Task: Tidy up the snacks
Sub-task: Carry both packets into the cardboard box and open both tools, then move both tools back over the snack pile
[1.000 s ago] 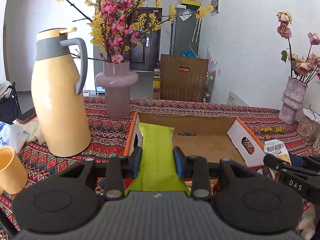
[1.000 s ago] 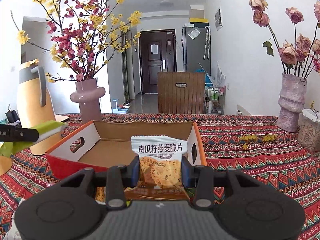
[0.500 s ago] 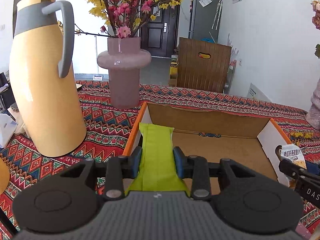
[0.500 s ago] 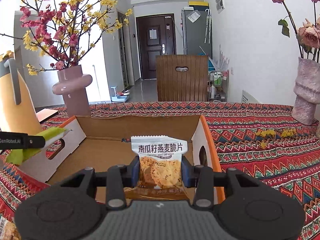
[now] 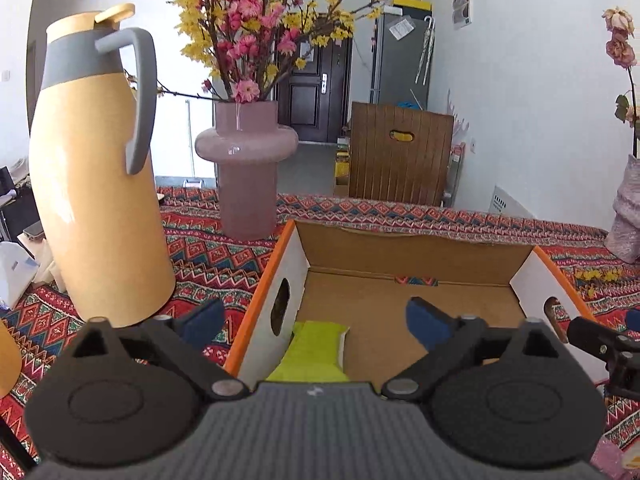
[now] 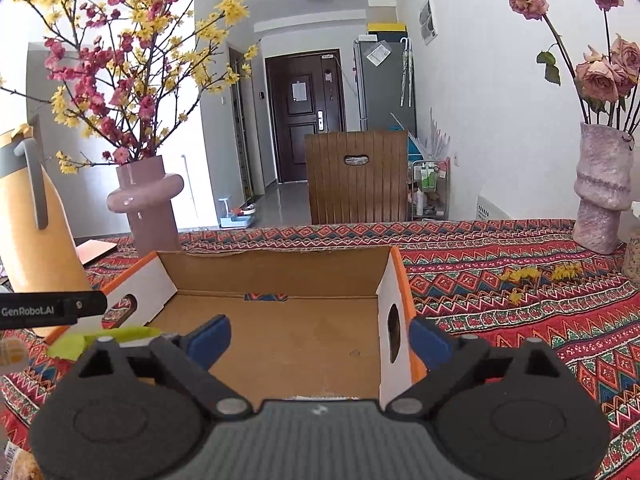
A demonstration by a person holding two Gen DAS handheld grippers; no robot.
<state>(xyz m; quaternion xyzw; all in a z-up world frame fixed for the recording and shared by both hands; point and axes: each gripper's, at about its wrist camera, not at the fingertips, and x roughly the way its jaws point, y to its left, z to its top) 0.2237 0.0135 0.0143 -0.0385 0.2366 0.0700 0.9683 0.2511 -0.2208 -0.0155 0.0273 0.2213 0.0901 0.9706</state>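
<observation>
An orange-edged cardboard box (image 5: 416, 248) lies open on the patterned cloth. My left gripper (image 5: 314, 318) hangs over its near left corner, jaws opening wide. The green snack packet (image 5: 316, 352) lies loose below them, inside the box against the left wall. My right gripper (image 6: 320, 340) is over the box (image 6: 280, 268) by its right wall, jaws opening too, with nothing between the pads. Of the oat cookie packet only a thin white edge (image 6: 320, 395) shows above the gripper body. The green packet (image 6: 100, 338) and the left gripper (image 6: 40, 310) show at the left of the right wrist view.
A tall yellow jug (image 5: 96, 184) and a pink vase of blossoms (image 5: 246, 184) stand left of the box. A textured vase of dried roses (image 6: 600, 196) stands at the far right. A yellow cup (image 5: 6, 356) sits at the left edge. A wooden chair back (image 6: 356, 176) rises behind the table.
Both grippers went from shut to wide open. The green packet dropped into the box's near left corner, and the cookie packet dropped out of sight under the right gripper. Both hands moved forward over the box.
</observation>
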